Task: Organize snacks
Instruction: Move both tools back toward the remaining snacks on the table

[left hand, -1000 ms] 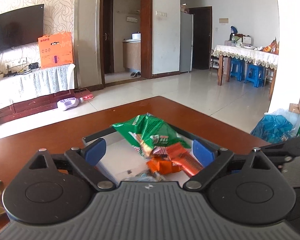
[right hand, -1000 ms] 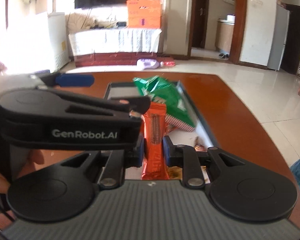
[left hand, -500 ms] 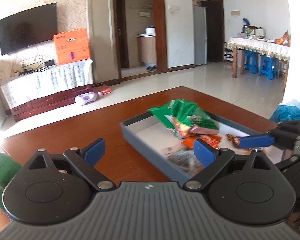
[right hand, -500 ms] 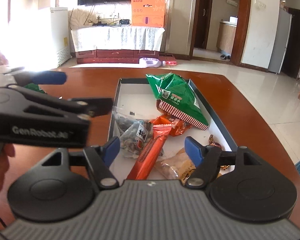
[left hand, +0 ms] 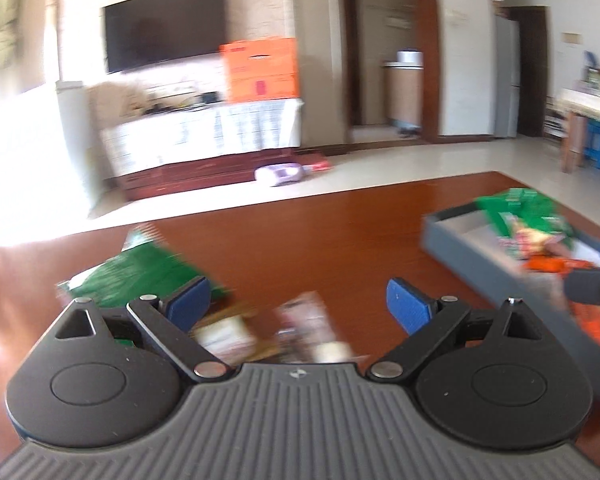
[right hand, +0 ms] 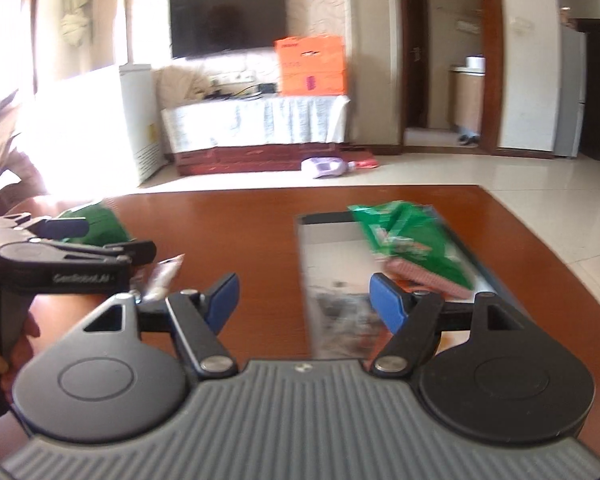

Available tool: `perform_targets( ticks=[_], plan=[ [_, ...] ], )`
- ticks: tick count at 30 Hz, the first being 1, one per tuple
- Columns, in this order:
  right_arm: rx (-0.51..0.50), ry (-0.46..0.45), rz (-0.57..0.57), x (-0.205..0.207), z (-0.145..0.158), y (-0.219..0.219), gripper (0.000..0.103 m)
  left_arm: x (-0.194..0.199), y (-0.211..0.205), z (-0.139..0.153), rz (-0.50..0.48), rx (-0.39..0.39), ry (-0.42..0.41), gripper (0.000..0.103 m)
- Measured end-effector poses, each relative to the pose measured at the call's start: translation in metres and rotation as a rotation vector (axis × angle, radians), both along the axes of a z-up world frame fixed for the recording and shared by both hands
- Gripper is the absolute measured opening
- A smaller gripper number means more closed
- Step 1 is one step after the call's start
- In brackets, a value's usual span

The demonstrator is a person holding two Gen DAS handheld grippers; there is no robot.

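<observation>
Snacks partly sorted: several sitting in grey rectangular tray (right hand: pixel 384 220); I'm hovering left gripper (left hand: pixel 298 300) and right gripper (right hand: pixel 304 294), both spread empty, loose packets (left hand: pixel 300 328) on brown wooden surface (left hand: pixel 300 232) remaining.

Strong daylight pours in from the left of both frames, blowing out the window side to plain white and laying glare on the table (left hand: pixel 308 240) at left. The rest of the room is evenly bright with soft shadows. The left wrist view is heavily motion-blurred: the snack packets (left hand: pixel 292 328) at lower centre and the tray (left hand: pixel 460 248) at right smear. The right wrist view is sharper, blurred mainly inside the tray (right hand: pixel 476 264). Door frames bow at the edges.
</observation>
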State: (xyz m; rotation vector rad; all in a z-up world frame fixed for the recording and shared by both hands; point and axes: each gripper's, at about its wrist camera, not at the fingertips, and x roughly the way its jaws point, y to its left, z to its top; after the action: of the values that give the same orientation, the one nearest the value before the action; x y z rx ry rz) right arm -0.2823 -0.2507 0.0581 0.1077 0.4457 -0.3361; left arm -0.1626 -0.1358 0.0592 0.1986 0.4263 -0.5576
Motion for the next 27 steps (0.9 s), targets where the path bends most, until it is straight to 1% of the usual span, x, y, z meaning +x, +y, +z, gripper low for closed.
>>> perform_targets(
  ticks=[4, 8, 10, 11, 13, 14, 18, 19, 20, 22, 25, 27],
  plan=[
    [-0.029, 0.028, 0.066, 0.016, -0.001, 0.021, 0.074, 0.019, 0.025, -0.006, 0.069, -0.016, 0.051, 0.096],
    [-0.092, 0.066, 0.107, 0.024, -0.005, 0.039, 0.074, 0.029, 0.031, -0.013, 0.091, -0.009, 0.086, 0.094],
    [-0.101, 0.084, 0.118, 0.027, -0.008, 0.042, 0.074, 0.035, 0.032, -0.016, 0.091, -0.002, 0.105, 0.085],
    [-0.099, 0.096, 0.121, 0.029, -0.009, 0.042, 0.074, 0.039, 0.032, -0.019, 0.094, -0.001, 0.120, 0.081],
    [-0.098, 0.104, 0.124, 0.029, -0.011, 0.041, 0.074, 0.048, 0.032, -0.025, 0.106, 0.006, 0.158, 0.066],
    [-0.098, 0.104, 0.125, 0.029, -0.011, 0.041, 0.074, 0.051, 0.034, -0.027, 0.112, 0.005, 0.174, 0.064],
    [-0.099, 0.110, 0.121, 0.027, -0.012, 0.040, 0.074, 0.064, 0.031, -0.035, 0.146, 0.027, 0.175, 0.063],
    [-0.099, 0.113, 0.120, 0.027, -0.012, 0.039, 0.073, 0.068, 0.030, -0.037, 0.150, 0.025, 0.193, 0.057],
    [-0.099, 0.115, 0.119, 0.027, -0.013, 0.039, 0.073, 0.072, 0.031, -0.040, 0.157, 0.023, 0.219, 0.053],
    [-0.095, 0.117, 0.117, 0.028, -0.014, 0.038, 0.074, 0.076, 0.035, -0.039, 0.172, 0.010, 0.225, 0.053],
    [-0.081, 0.118, 0.124, 0.033, -0.015, 0.041, 0.074, 0.075, 0.042, -0.038, 0.198, 0.036, 0.213, 0.052],
    [-0.075, 0.123, 0.135, 0.037, -0.017, 0.047, 0.073, 0.075, 0.051, -0.037, 0.219, 0.043, 0.220, 0.052]
  ],
)
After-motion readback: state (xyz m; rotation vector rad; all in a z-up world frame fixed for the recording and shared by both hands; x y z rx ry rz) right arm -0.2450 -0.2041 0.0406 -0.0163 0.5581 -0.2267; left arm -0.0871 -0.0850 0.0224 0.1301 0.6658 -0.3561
